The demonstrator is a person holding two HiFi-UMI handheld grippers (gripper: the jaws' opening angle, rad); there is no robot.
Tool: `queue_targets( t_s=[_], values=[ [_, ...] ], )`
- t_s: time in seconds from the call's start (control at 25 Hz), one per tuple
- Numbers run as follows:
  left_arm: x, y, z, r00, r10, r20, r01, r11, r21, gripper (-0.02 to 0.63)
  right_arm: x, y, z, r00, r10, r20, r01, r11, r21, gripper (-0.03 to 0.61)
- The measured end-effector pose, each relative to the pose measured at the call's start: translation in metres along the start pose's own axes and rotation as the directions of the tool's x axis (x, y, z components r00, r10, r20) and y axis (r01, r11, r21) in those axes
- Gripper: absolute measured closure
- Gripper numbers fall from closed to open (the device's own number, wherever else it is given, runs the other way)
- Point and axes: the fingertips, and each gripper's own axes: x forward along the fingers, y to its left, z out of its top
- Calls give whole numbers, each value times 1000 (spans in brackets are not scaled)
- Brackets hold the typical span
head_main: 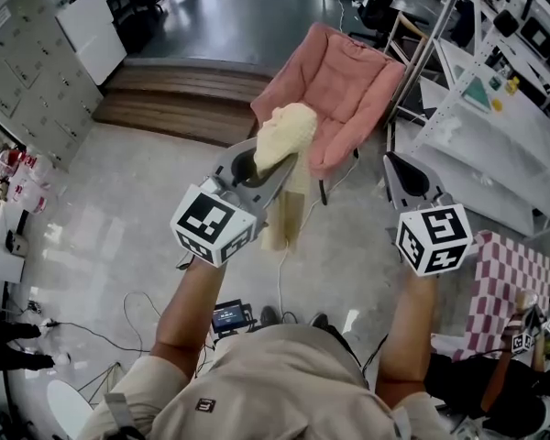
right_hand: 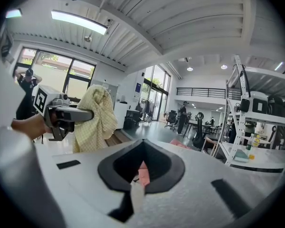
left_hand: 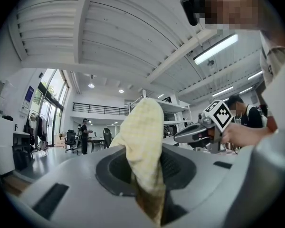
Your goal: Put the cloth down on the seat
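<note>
Holding level at the left of the head view, the left gripper (head_main: 249,176) has its jaws clamped on a pale yellow checked cloth (head_main: 285,134). The cloth bunches in a soft lump above the jaws and trails in a long tail beneath them. It is pinched near the middle, probably so that neither end drags on the floor while it is carried. The left gripper view shows the fabric filling the slot between the jaws, so the grip looks secure.

Just beyond the cloth stands a pink padded folding chair (head_main: 348,88), its seat bare and facing the person. The cloth hangs in the air in front of the chair and has not yet reached the seat. The step in hand appears to be the carry towards it, with the lowering and the release still to come.

To the right, the right gripper (head_main: 406,183) tips slightly downward beside the chair. Its jaws stand a narrow way apart with nothing between them, and the chair's pink shows through the slit. It seems kept clear as a spare hand. Farther right is a white metal shelving rack (head_main: 495,145).
</note>
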Motion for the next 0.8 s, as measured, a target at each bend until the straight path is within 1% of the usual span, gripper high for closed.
queue_targets(
  t_s=[0.12, 0.28, 0.56, 0.8],
  values=[
    [-6, 9, -1, 1000, -9, 4, 9, 1000, 2, 515, 7, 7, 6, 1000, -8, 22, 8, 1000, 18, 586],
    [-8, 17, -4, 1000, -12, 5, 12, 1000, -2, 515, 18, 10, 9, 1000, 3, 30, -4, 1000, 31, 586],
    [0, 35, -17, 1000, 2, -13, -2, 1000, -9, 515, 47, 1, 7, 1000, 15, 21, -15, 1000, 25, 586],
    [23, 51, -26, 999, 33, -39, -33, 999, 3, 515, 78, -19, 5, 998, 47, 45, -48, 998, 34, 584]
  ],
)
